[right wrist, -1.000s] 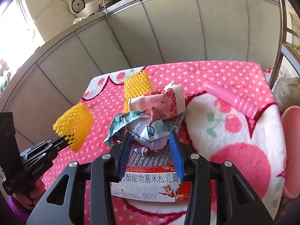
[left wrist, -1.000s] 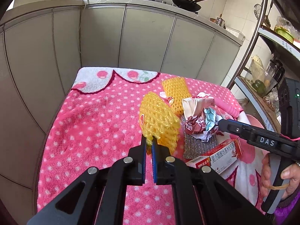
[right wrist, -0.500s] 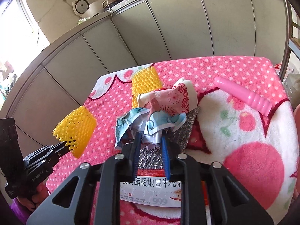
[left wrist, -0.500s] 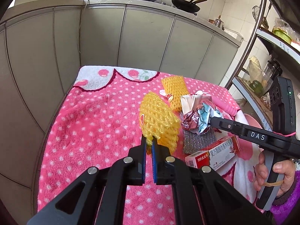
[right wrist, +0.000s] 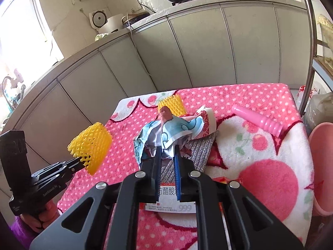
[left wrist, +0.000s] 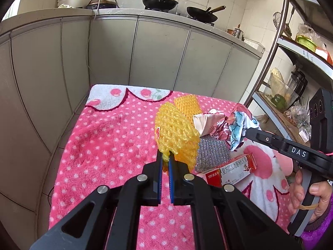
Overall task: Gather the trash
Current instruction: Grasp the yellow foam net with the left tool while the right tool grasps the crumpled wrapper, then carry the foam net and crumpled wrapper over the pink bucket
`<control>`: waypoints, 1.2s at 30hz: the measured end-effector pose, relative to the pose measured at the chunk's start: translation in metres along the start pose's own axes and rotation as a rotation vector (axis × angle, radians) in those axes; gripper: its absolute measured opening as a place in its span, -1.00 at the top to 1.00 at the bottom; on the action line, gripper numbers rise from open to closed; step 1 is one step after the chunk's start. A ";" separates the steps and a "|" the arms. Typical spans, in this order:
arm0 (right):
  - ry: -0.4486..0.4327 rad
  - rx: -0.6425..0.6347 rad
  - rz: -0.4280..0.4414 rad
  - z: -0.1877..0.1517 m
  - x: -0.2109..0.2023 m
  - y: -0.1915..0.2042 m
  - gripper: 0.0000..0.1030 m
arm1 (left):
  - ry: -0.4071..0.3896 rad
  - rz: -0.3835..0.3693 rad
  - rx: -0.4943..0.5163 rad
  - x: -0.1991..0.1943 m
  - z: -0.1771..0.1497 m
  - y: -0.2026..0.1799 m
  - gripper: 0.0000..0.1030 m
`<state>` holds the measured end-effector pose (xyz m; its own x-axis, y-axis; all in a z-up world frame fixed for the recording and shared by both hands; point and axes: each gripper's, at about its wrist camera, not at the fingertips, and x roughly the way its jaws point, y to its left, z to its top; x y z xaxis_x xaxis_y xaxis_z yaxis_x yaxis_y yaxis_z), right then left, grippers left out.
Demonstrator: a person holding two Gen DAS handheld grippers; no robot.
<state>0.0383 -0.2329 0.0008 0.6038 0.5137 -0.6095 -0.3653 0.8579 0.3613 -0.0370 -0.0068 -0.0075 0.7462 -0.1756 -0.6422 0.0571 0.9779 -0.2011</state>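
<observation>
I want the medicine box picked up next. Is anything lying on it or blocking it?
Nothing lies on the medicine box. The silver pad sits just behind it. Both grippers are full: left holds yellow foam net, right crumpled wrapper.

Right gripper (right wrist: pixel 167 149) fingers now closed on crumpled wrapper (right wrist: pixel 166 132), lifted off the blanket (right wrist: pixel 260 145).

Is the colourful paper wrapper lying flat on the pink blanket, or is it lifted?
Lifted. The right gripper has just closed its jaws on the crumpled wrapper, which hangs above the silver scouring pad.
</observation>
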 end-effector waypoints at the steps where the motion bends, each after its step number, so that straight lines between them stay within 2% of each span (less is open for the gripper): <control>1: -0.012 -0.001 -0.005 0.000 -0.005 0.000 0.78 | -0.005 -0.001 0.003 -0.003 0.000 -0.002 0.92; 7: -0.067 -0.009 -0.033 -0.004 -0.033 -0.001 0.78 | -0.032 -0.014 0.026 -0.018 0.004 -0.015 0.92; 17: -0.143 0.041 -0.092 -0.011 -0.081 -0.029 0.78 | -0.066 -0.052 0.097 -0.031 0.012 -0.058 0.92; 26: -0.211 0.097 -0.208 -0.019 -0.128 -0.069 0.78 | -0.067 -0.135 0.203 -0.022 0.019 -0.125 0.92; 36: -0.265 0.185 -0.357 -0.035 -0.165 -0.131 0.78 | -0.049 -0.240 0.304 0.004 0.028 -0.204 0.91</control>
<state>-0.0380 -0.4296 0.0293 0.8374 0.1495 -0.5258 0.0155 0.9550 0.2962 -0.0270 -0.2039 0.0514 0.7178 -0.4052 -0.5662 0.4223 0.8999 -0.1087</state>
